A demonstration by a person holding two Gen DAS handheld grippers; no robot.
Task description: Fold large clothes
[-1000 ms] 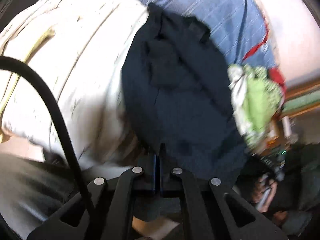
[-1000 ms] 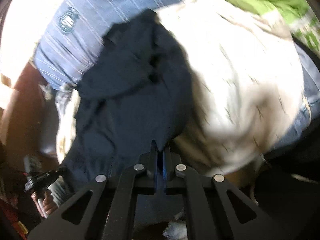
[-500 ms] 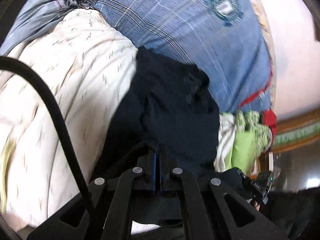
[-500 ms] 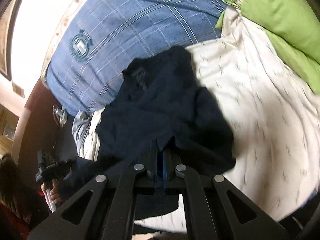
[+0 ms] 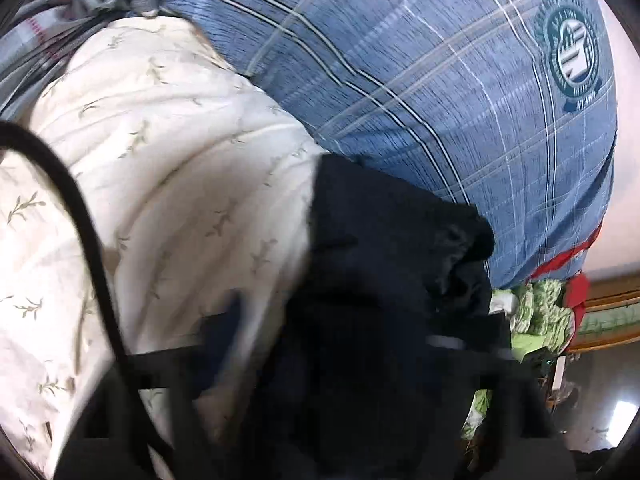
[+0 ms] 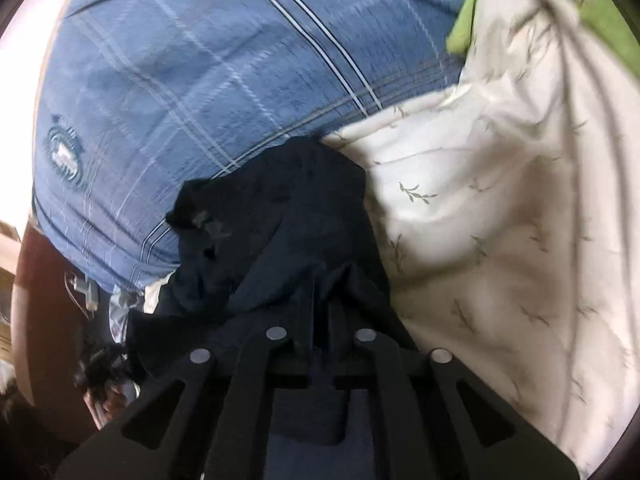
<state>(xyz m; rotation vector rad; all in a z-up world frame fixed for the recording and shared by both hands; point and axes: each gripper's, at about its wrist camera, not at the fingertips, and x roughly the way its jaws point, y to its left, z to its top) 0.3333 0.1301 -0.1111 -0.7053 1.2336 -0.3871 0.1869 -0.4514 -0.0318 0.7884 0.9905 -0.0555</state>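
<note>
Covering the bed, a blue plaid blanket point(image 6: 208, 92) meets a cream leaf-print quilt point(image 6: 500, 216), and the dark navy garment point(image 6: 288, 220) lies bunched across their seam. The right gripper point(image 6: 320, 300) has its fingers clenched on the garment's near edge. The left gripper point(image 5: 340, 344), blurred, is opening, fingers spread apart with the cloth between them.

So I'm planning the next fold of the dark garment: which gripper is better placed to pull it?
Probably the right gripper: its jaws are shut on the dark garment bunched between them. The left gripper is blurred, its jaws opening over the cloth, so it would have to regrasp first.
</note>
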